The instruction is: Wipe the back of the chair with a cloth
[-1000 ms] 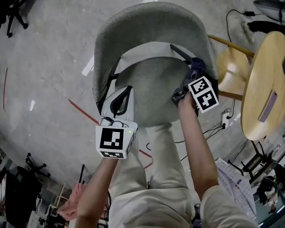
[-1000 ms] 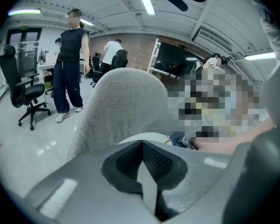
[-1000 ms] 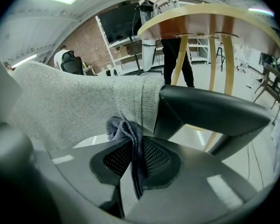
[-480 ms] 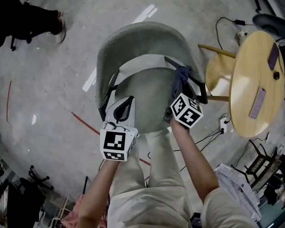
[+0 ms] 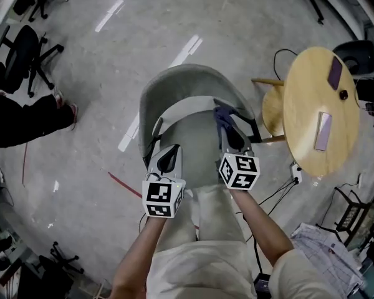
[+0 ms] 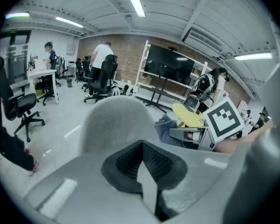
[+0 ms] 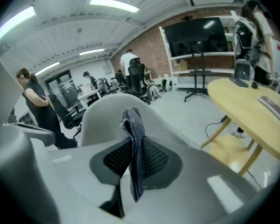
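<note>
The grey upholstered chair (image 5: pixel 193 86) stands right in front of me, its curved back (image 6: pixel 113 120) on the far side of the seat. My right gripper (image 5: pixel 227 129) hovers over the right side of the seat, shut on a dark blue-grey cloth (image 7: pixel 135 141) that sticks up and hangs between the jaws. The chair back (image 7: pixel 109 111) rises just beyond the cloth, not touching it. Over the seat's left side my left gripper (image 5: pixel 168 153) is shut with nothing in it. In the left gripper view the cloth (image 6: pixel 164 127) and the right gripper (image 6: pixel 191 134) show at the right.
A round wooden table (image 5: pixel 321 114) with flat items on it stands to the right, a wooden stool (image 5: pixel 273 111) beside it. Cables (image 5: pixel 280 182) trail on the floor. A person's legs (image 5: pixel 25 120) and a black office chair (image 5: pixel 28 52) are at the left.
The right gripper has drawn the cloth back from the backrest's right edge toward me, over the seat. The view has pulled away from the chair. A person has come in at the left.
</note>
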Demonstrator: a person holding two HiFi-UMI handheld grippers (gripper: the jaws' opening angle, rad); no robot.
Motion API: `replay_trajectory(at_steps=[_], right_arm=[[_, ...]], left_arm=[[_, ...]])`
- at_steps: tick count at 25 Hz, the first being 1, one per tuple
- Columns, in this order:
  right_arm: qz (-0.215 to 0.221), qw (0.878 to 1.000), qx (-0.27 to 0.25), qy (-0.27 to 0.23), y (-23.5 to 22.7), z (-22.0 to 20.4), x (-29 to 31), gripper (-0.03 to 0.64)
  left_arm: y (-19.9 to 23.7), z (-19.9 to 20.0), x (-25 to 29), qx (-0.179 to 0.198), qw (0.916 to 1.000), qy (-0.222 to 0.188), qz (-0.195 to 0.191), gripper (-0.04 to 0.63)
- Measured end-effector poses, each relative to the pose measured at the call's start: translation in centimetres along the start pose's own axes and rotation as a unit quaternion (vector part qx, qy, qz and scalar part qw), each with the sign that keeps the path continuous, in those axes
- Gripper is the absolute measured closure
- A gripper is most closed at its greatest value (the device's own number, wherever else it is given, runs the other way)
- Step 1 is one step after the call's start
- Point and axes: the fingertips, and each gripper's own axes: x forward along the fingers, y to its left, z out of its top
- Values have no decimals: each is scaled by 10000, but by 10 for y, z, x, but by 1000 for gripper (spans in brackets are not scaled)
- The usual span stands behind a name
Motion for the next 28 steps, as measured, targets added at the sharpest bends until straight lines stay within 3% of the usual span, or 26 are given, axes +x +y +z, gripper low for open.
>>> replay_trajectory(at_steps=[6, 10, 19, 28], right_arm=[[628, 9959, -620, -201, 59, 29, -54, 541], [879, 9925, -736, -422, 85, 54, -98, 541], [775, 9900, -489, -1076, 90, 108, -188, 541], [690, 9829, -466, -1644, 99, 131, -267, 541]], left_arm=[[-13, 22, -38, -68, 9998, -118, -108, 595], [-37, 50, -58, 177, 9990, -270, -298, 595], [-85, 105, -105, 688, 9930, -675, -678, 595], [-133, 126, -163, 997, 9845, -989, -1052, 595]])
